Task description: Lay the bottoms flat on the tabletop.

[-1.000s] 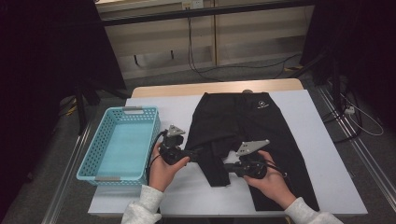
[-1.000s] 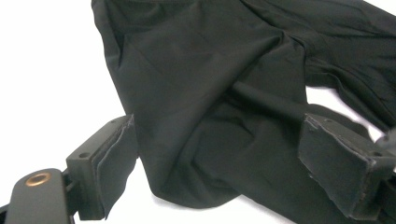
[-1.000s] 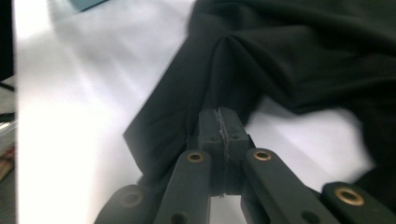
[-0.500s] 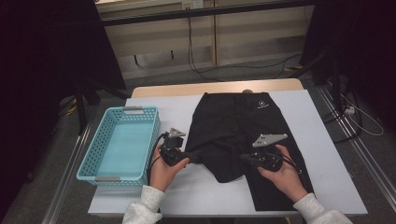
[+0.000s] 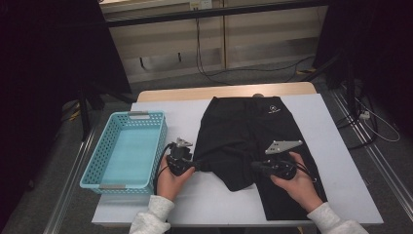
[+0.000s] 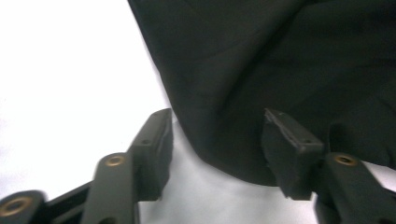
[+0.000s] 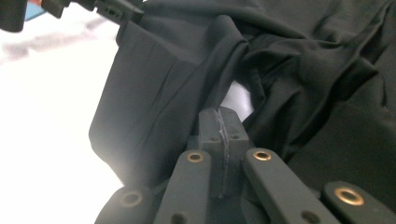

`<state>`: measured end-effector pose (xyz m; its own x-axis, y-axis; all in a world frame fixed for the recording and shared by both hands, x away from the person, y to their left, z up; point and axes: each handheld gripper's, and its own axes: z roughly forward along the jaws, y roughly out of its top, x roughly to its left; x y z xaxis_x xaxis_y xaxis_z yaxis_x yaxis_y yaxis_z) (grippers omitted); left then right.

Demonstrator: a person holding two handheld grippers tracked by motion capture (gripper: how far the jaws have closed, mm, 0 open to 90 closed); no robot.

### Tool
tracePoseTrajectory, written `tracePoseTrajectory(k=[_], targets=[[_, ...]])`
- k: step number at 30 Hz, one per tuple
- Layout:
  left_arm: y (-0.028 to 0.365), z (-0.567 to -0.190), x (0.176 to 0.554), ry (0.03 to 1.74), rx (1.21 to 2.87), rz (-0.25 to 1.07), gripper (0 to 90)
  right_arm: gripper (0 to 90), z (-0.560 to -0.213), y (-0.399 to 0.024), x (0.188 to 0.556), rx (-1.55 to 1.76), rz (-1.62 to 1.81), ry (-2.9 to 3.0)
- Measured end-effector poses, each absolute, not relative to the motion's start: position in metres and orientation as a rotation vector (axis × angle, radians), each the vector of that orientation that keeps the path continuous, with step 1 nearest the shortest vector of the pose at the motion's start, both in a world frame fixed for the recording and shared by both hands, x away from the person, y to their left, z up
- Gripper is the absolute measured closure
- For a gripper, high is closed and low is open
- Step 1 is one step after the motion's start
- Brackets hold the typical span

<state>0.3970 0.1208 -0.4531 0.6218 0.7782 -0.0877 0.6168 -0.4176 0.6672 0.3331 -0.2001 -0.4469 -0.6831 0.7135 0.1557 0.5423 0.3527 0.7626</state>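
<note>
A black garment (image 5: 253,126) with a small white logo lies spread on the white table (image 5: 170,105). My left gripper (image 5: 199,165) rests low at the garment's left edge. In the left gripper view its jaws (image 6: 217,126) have just been closing. A rounded fold of the black fabric (image 6: 261,56) sits between the pads without touching them. My right gripper (image 5: 254,165) lies over the garment's lower middle. The right gripper view shows that gripper (image 7: 220,116) shut on a pulled-up ridge of the fabric (image 7: 154,93).
A light blue plastic basket (image 5: 139,115) stands on the table's left side, close beside the left hand. Bare white tabletop lies in front of the garment and to its right. Cables and dark stands are on the floor beyond the table.
The right hand has moved right, drawing the pinched fabric with it, then stopped. The left gripper has sunk toward the table and its jaws have narrowed around the garment's edge.
</note>
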Motion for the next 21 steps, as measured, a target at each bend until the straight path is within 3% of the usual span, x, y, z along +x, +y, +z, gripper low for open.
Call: tracePoseTrajectory(k=[12,21], targets=[[0.109,-0.449,0.401,1.109,2.175,0.191,86.5,90.0,-0.446,-0.194,0.329,1.097,1.238,2.436],[0.117,-0.419,0.420,1.105,2.047,0.196,88.5,90.0,-0.431,-0.198,0.334,1.114,1.349,2.365]])
